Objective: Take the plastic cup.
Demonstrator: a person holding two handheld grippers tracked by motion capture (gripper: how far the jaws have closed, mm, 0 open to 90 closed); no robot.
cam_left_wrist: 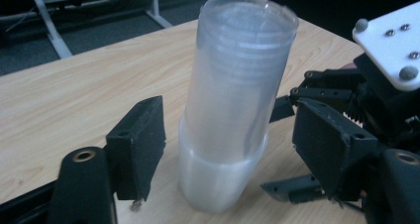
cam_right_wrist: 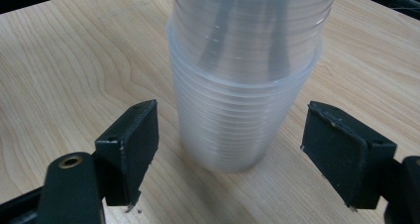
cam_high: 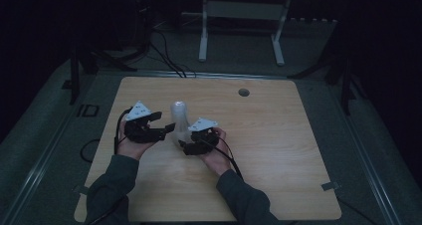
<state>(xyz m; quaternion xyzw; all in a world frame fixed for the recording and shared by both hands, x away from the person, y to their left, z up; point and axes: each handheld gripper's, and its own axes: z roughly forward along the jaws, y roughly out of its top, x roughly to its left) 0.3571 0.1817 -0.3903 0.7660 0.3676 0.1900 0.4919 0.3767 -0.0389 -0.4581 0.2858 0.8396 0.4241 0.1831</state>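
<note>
A stack of clear plastic cups (cam_high: 178,121) stands on the wooden table (cam_high: 268,135), its upper part leaning. My left gripper (cam_high: 161,124) sits just left of it and my right gripper (cam_high: 185,141) just in front, each in a hand. In the left gripper view the cup stack (cam_left_wrist: 225,135) rises between the black jaws of the left gripper (cam_left_wrist: 225,149), with a small gap on each side. The right gripper's white plate (cam_left_wrist: 391,45) shows beyond it. In the right gripper view the stack (cam_right_wrist: 237,95) stands between the wide-apart jaws of the right gripper (cam_right_wrist: 233,135), untouched by them.
A small round hole (cam_high: 243,92) lies in the tabletop toward the back. Behind the table a white metal frame (cam_high: 241,16) and dark cables (cam_high: 164,56) rest on the grey floor. Both sleeved forearms come in over the table's near edge.
</note>
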